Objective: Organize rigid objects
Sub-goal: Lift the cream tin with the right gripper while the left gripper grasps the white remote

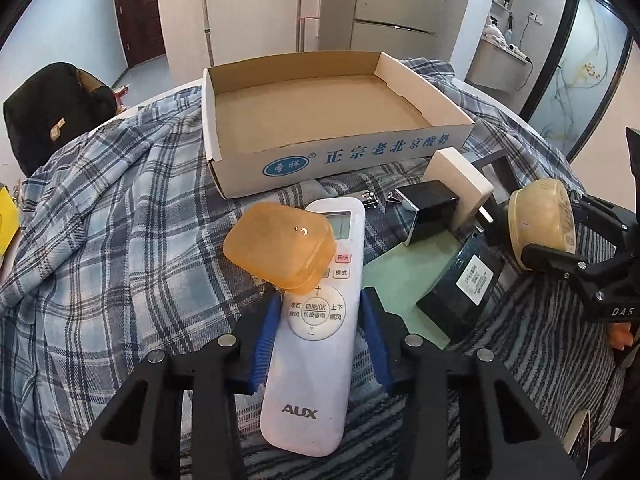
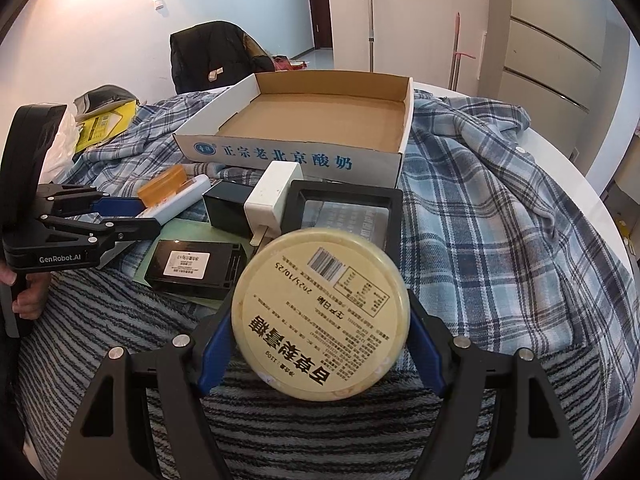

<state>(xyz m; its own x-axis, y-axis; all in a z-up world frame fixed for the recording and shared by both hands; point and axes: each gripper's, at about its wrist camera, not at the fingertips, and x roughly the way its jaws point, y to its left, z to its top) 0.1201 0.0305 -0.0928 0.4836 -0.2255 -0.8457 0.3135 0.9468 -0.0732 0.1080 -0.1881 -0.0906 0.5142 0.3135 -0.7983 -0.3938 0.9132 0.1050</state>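
My left gripper (image 1: 318, 332) is shut on a white AUX remote (image 1: 316, 344), with an orange translucent box (image 1: 280, 250) lying on the remote's far end. My right gripper (image 2: 320, 332) is shut on a round cream tin (image 2: 320, 312) with a printed label, held above the striped cloth. The left gripper (image 2: 132, 220) with the remote (image 2: 180, 200) shows at the left of the right wrist view; the right gripper with the tin (image 1: 540, 228) shows at the right of the left wrist view. An empty open cardboard box (image 1: 320, 116) sits beyond, also in the right wrist view (image 2: 316, 120).
A white charger (image 2: 272, 196), a small black box (image 2: 224, 210), a flat black box with a label (image 2: 196, 268) and a black frame case (image 2: 344, 212) lie between the grippers and the cardboard box. Plaid cloth (image 2: 500, 200) covers the table. A black bag (image 1: 52, 104) sits far left.
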